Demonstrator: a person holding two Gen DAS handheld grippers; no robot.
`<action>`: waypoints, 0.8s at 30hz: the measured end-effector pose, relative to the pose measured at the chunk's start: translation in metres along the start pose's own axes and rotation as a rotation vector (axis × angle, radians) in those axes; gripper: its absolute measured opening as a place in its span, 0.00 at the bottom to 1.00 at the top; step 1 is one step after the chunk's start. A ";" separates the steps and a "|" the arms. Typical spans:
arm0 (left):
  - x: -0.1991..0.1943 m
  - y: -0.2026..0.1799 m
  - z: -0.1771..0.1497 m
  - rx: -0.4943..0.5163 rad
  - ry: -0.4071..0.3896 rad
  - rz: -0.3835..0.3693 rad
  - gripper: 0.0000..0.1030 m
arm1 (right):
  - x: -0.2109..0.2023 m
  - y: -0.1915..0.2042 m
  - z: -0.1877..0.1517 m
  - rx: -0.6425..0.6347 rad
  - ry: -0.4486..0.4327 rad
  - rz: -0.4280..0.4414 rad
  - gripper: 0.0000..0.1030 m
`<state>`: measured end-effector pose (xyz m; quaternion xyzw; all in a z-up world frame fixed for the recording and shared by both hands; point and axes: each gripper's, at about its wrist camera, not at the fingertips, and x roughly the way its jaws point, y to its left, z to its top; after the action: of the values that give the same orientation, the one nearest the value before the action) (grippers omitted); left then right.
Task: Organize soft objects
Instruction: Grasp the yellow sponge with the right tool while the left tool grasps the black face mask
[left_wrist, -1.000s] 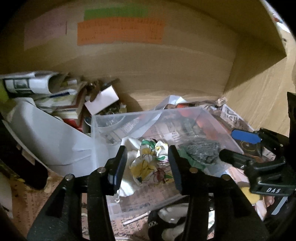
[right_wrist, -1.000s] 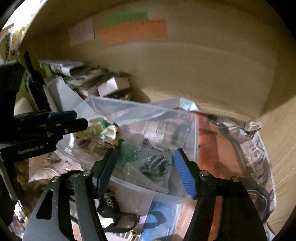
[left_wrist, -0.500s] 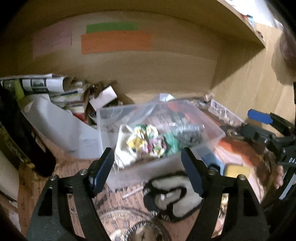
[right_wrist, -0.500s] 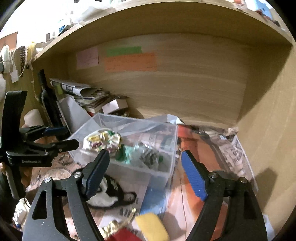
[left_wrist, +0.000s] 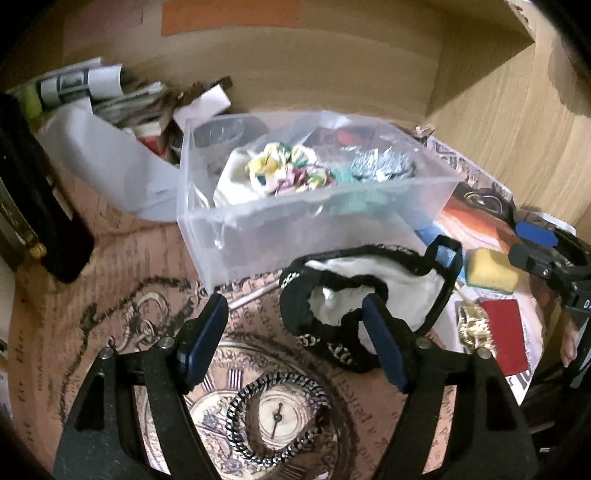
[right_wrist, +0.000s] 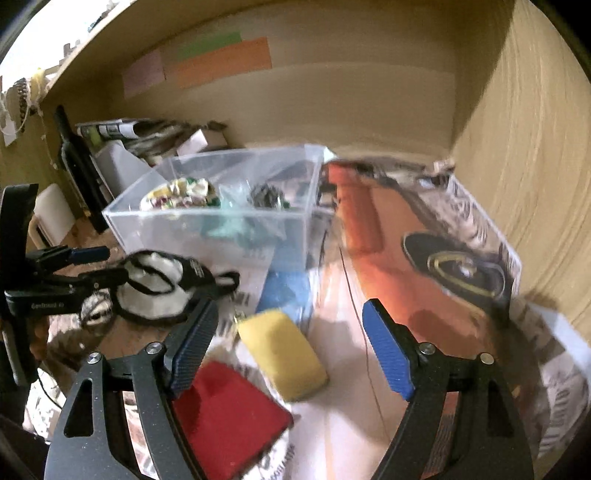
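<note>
A clear plastic bin (left_wrist: 317, 236) (right_wrist: 207, 236) holds a flowered cloth (left_wrist: 284, 171) (right_wrist: 181, 194), a green cloth (left_wrist: 354, 197) and a grey scrunchy piece (left_wrist: 384, 166) (right_wrist: 267, 195). A black-and-white fuzzy item (left_wrist: 369, 291) (right_wrist: 155, 291) lies on the desk in front of the bin. A yellow sponge (left_wrist: 491, 269) (right_wrist: 282, 356), a red cloth (left_wrist: 504, 336) (right_wrist: 225, 417) and a blue cloth (right_wrist: 286, 291) lie to its right. My left gripper (left_wrist: 295, 339) is open, its right finger over the fuzzy item. My right gripper (right_wrist: 291, 350) is open above the yellow sponge.
Papers, a white folder (left_wrist: 107, 166) and small boxes pile up at the back left. A dark bottle (right_wrist: 79, 162) stands at the left. A coiled black-and-white cord (left_wrist: 277, 417) lies on the printed mat. Wooden shelf walls (right_wrist: 524, 147) close in the back and right.
Both grippers have pulled back from the bin and lowered. The left now hovers by the fuzzy item, the right over the yellow sponge and red cloth. Both jaws have opened wider.
</note>
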<state>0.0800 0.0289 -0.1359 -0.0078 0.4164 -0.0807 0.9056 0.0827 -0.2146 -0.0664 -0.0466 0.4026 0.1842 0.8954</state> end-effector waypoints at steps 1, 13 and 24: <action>0.003 0.000 -0.002 -0.002 0.009 -0.001 0.72 | 0.002 -0.001 -0.003 0.005 0.009 -0.001 0.76; 0.028 -0.005 -0.002 -0.017 0.079 -0.066 0.39 | 0.018 -0.006 -0.020 0.042 0.058 0.023 0.55; 0.004 -0.008 0.004 0.004 -0.005 -0.035 0.23 | 0.005 -0.006 -0.014 0.035 -0.006 0.025 0.33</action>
<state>0.0843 0.0204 -0.1356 -0.0137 0.4136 -0.0974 0.9051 0.0782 -0.2223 -0.0800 -0.0251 0.4037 0.1884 0.8949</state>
